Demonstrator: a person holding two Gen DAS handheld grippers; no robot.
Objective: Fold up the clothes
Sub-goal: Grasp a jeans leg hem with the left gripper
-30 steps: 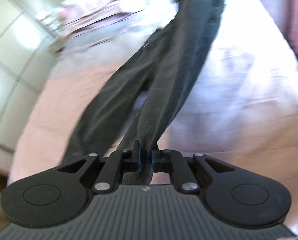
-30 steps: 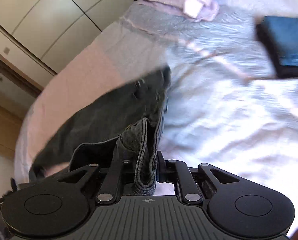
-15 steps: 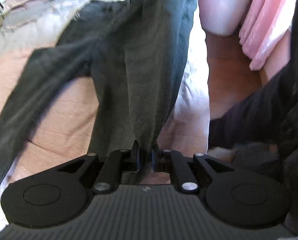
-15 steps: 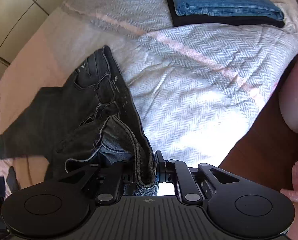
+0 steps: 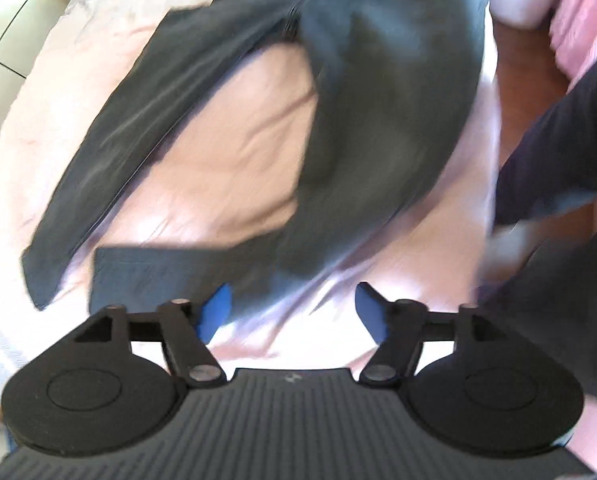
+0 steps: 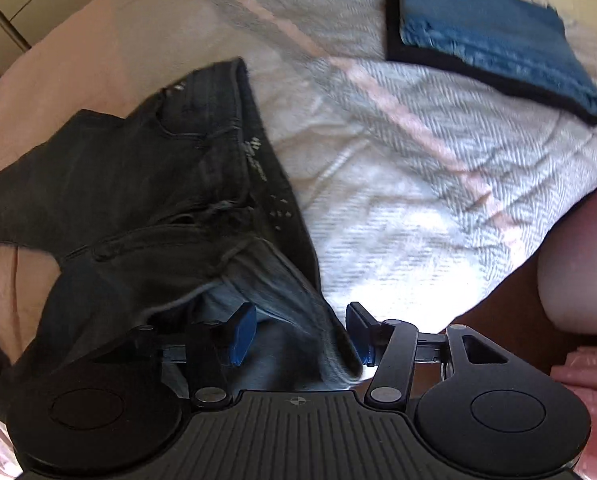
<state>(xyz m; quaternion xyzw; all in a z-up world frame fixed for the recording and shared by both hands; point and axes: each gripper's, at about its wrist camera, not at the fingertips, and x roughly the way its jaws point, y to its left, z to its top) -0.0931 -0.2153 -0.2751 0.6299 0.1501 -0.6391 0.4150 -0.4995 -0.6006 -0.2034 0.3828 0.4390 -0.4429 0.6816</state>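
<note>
1. In the left wrist view, we see the left tongs [image 5: 294,312] spread wide and pinching nothing, their blue pads [image 5: 215,312] well apart and tipped down toward the bed [image 5: 226,152].
2. Ahead of these tongs the dark grey jeans [image 5: 382,120] lie on the pink sheet, blurred. One leg runs off to the far left, and the other comes down toward the tongs, its hem lying flat just ahead of the left pad.
3. To the right of the tongs we see a dark sleeve [image 5: 558,148] reaching in.
4. In the right wrist view, we find the right tongs [image 6: 300,336] also spread, pads apart. The waistband of the jeans [image 6: 146,184] passes between the pads, streaked with blur, and we cannot tell whether it touches either pad.
5. From there the jeans spread ahead and to the left of the tongs across the bed [image 6: 398,168], waistband open toward us.
6. Far ahead and to the right, well apart from the jeans, a folded blue garment [image 6: 498,48] sits on a folded black one [image 6: 450,68]; we see no containers.
</note>
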